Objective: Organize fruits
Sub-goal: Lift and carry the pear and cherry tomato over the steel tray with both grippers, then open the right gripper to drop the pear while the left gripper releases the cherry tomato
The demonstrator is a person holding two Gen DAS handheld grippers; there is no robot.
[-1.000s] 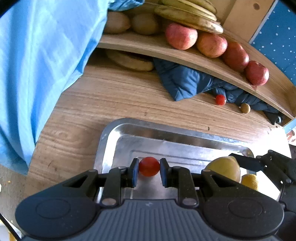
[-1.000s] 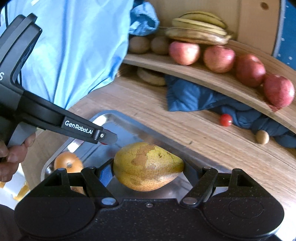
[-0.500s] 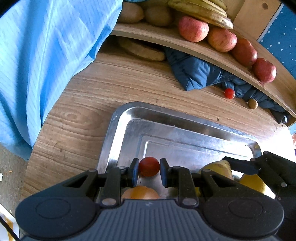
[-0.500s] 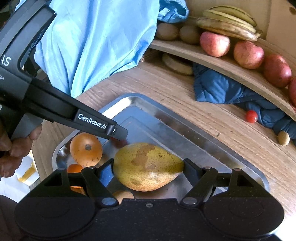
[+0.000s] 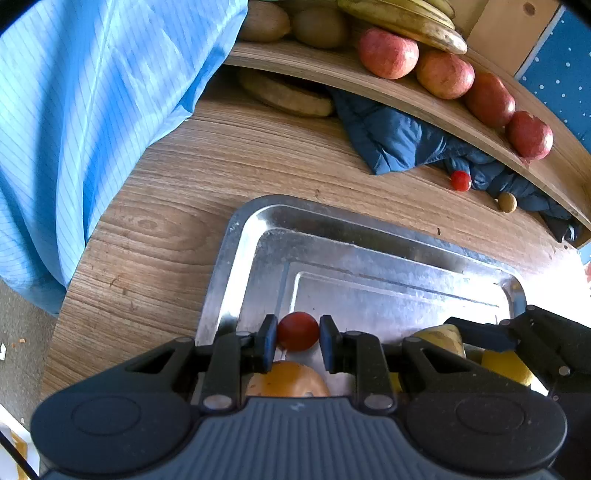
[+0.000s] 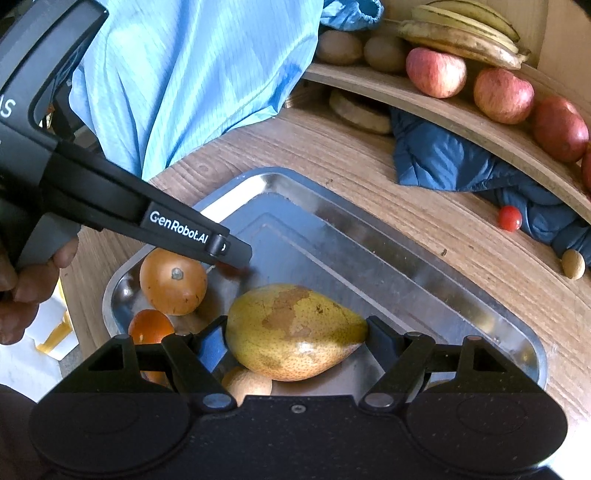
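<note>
Done: two oranges in metal tray | Now: left tool grips small red tomato, right tool grips yellow-brown pear, lower centre, above tray | Left: release both; another tomato on tabletop, right.

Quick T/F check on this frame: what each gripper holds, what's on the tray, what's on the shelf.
1. The left gripper is shut on a cherry tomato. True.
2. The right gripper is empty. False: it is shut on a pear, held over the metal tray.
3. The tray holds no fruit. False: an orange fruit lies in its near left corner, with a smaller one beside it.
4. Red apples sit on the wooden shelf next to bananas. True.
5. A second cherry tomato lies on the table by the blue cloth. True.
</note>
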